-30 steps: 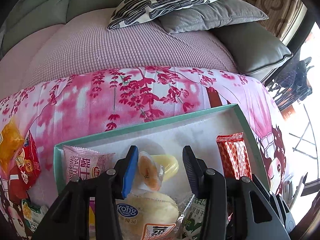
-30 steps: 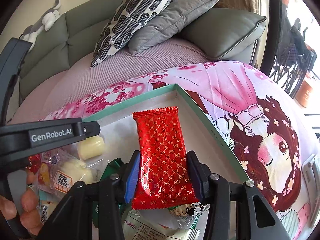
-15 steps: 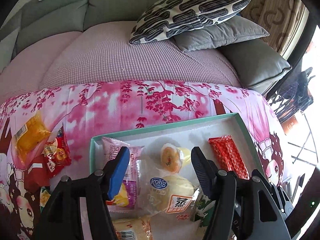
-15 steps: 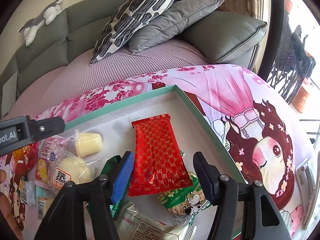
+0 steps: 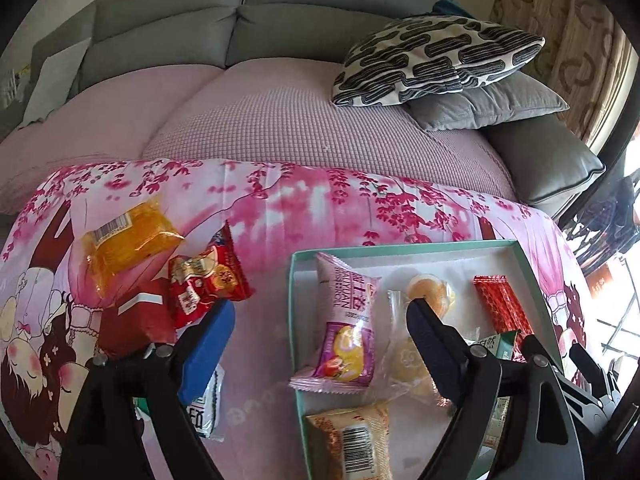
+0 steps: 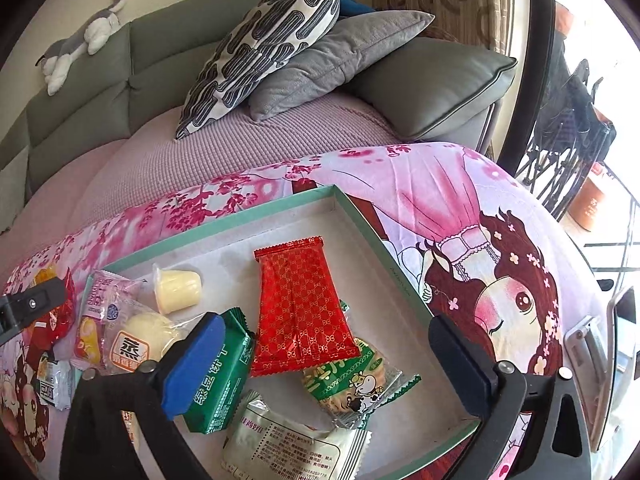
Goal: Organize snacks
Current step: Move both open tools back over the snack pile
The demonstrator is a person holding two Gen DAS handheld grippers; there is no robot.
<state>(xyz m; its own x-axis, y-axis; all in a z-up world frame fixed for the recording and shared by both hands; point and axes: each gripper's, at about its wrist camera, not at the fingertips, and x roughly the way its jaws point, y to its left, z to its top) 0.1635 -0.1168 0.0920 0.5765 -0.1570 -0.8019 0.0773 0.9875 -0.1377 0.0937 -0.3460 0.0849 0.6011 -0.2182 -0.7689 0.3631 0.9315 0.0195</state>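
A shallow green-rimmed tray (image 5: pixel 400 246) (image 6: pixel 380 244) lies on the pink printed cloth and holds several snacks. My right gripper (image 6: pixel 326 360) hovers low over it, its jaws opening wide. The red foil packet (image 6: pixel 300 304) lies flat in the tray between the fingers, touched by neither pad. My left gripper (image 5: pixel 320 336) is above the tray's left rim with its jaws opening and grips nothing. Beneath it lie a pink roll packet (image 5: pixel 348 320), a jelly cup (image 5: pixel 430 292) and a wrapped bun (image 5: pixel 404 360). On the cloth left of the tray lie an orange packet (image 5: pixel 124 240), a red packet (image 5: pixel 204 284) and a white-green packet (image 5: pixel 206 412).
A green biscuit packet (image 6: pixel 220 372), a cow-print biscuit (image 6: pixel 352 376) and a white packet (image 6: pixel 296 448) fill the tray's near end. Behind the cloth stands a grey sofa with a patterned pillow (image 5: pixel 436 64) and a grey cushion (image 6: pixel 340 60). A window and a railing are on the right.
My right gripper has opened and let the red foil packet go; it now lies in the tray. My left gripper has let go of the jelly cup, opened, and swung left and up.
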